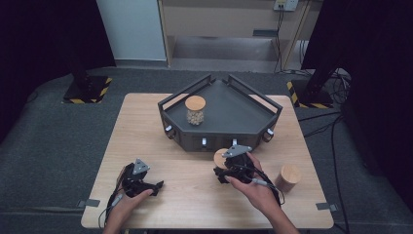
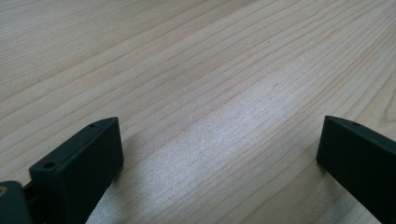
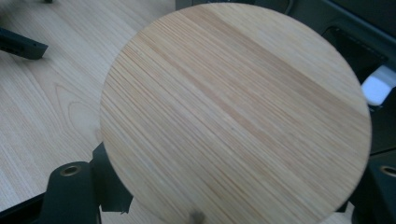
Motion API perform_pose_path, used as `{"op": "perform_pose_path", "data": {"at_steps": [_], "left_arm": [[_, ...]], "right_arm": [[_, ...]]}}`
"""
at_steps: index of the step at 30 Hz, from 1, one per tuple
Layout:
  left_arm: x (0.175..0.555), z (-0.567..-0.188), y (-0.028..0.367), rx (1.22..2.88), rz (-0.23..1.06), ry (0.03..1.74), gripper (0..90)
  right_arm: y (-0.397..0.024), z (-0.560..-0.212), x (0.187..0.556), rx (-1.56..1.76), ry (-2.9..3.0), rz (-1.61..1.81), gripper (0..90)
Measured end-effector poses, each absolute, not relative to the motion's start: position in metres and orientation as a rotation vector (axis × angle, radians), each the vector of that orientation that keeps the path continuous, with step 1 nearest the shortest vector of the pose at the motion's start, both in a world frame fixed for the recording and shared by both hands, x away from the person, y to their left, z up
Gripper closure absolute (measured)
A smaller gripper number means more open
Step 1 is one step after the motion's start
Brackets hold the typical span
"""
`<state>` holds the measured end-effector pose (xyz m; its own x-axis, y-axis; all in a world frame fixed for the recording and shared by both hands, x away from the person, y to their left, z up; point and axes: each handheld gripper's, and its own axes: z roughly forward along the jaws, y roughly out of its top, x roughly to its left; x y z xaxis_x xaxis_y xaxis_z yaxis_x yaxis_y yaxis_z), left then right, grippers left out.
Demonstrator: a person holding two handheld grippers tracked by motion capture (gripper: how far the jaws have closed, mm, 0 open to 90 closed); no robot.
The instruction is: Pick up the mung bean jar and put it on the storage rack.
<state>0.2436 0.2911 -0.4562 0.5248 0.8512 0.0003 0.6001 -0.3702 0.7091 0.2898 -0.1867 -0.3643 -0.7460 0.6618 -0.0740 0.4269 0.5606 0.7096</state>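
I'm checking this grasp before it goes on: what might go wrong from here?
1. The right claw grips a wood-lidded jar whose body is hidden under its wide lid, so the hold cannot be judged; it may slip.
2. The dark tray has a raised front wall close ahead; the jar could knock it.
3. Another jar already stands in the tray and could be bumped.

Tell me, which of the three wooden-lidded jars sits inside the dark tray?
The jar with pale contents, standing upright inside the dark tray; the other two are outside it, nearer the person.
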Motion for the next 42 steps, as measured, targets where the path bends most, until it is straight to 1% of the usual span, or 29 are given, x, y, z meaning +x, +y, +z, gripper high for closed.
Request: {"op": "perform_pose_path", "data": {"at_steps": [42], "left_arm": [[0.243, -0.456, 0.291, 2.102, 0.49, 1.175, 0.0]], "right_arm": [[-0.203, -0.319, 0.306, 0.911, 2.43, 1.007, 25.4]]}}
